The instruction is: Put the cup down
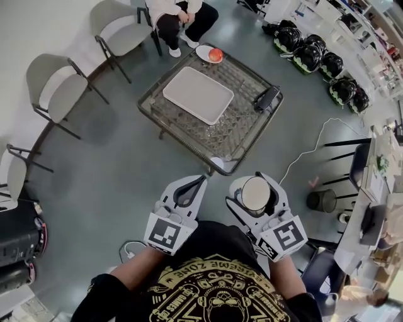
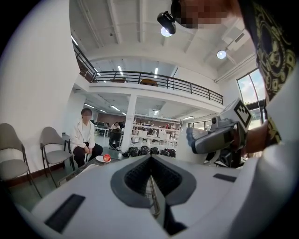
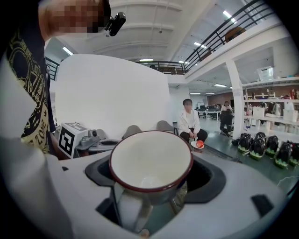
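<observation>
Left gripper [image 1: 200, 182]: held low before the torso, pointing forward; fingers [image 2: 150, 184] pressed together, nothing between them.
Right gripper [image 1: 259, 181]: just beside the left one and level with it; fingers clamped on the white cup [image 3: 150, 161], whose mouth faces up.
Left forearm [image 1: 133, 269]: bare, tucked close to the body.
Right forearm [image 1: 284, 272]: bare, likewise tucked in.
Marker cubes [image 1: 165, 234]: at each gripper's rear, facing up.

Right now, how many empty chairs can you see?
3: one chair beside the seated person, one further left, one cut off at the left edge. Others may be hidden.
</observation>
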A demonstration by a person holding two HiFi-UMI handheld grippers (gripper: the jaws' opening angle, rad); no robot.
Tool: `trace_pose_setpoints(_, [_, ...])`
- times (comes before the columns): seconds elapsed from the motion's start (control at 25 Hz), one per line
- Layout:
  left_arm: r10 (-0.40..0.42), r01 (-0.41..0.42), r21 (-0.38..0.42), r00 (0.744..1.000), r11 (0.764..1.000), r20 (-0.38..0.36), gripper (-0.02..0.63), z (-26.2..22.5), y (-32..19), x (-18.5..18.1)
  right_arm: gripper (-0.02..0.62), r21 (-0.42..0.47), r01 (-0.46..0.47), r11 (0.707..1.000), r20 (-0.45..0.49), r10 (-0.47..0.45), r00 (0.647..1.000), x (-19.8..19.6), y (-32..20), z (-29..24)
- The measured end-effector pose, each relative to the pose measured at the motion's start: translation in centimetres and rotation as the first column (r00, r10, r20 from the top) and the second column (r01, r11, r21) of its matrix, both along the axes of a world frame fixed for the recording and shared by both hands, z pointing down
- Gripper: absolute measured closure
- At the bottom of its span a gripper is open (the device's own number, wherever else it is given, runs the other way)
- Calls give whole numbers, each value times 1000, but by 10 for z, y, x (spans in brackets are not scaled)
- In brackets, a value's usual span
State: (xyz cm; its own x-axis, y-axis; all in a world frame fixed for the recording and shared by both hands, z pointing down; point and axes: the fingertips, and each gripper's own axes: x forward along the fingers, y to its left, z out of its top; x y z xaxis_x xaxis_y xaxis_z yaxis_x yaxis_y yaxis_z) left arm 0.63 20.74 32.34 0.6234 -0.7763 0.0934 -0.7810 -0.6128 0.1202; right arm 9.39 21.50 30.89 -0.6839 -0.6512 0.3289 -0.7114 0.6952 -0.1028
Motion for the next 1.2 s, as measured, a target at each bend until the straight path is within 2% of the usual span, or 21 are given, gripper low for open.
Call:
trace_pose_setpoints(0.4, [-31, 31, 1, 999, 1000, 10, 601, -2, -6, -26, 186, 24, 31, 999, 2, -31, 1000, -25, -12, -3])
trace_pose_setpoints(0.68, [-73, 74, -41, 997, 996, 20, 601, 5, -10, -38, 186, 21, 69, 997, 20, -70, 997, -36, -25, 0])
trace_pose_setpoints(1.2, [-160, 162, -33, 986, 986, 44, 601, 3, -57, -49, 186, 17, 158, 987, 33, -159, 987, -49, -76, 11])
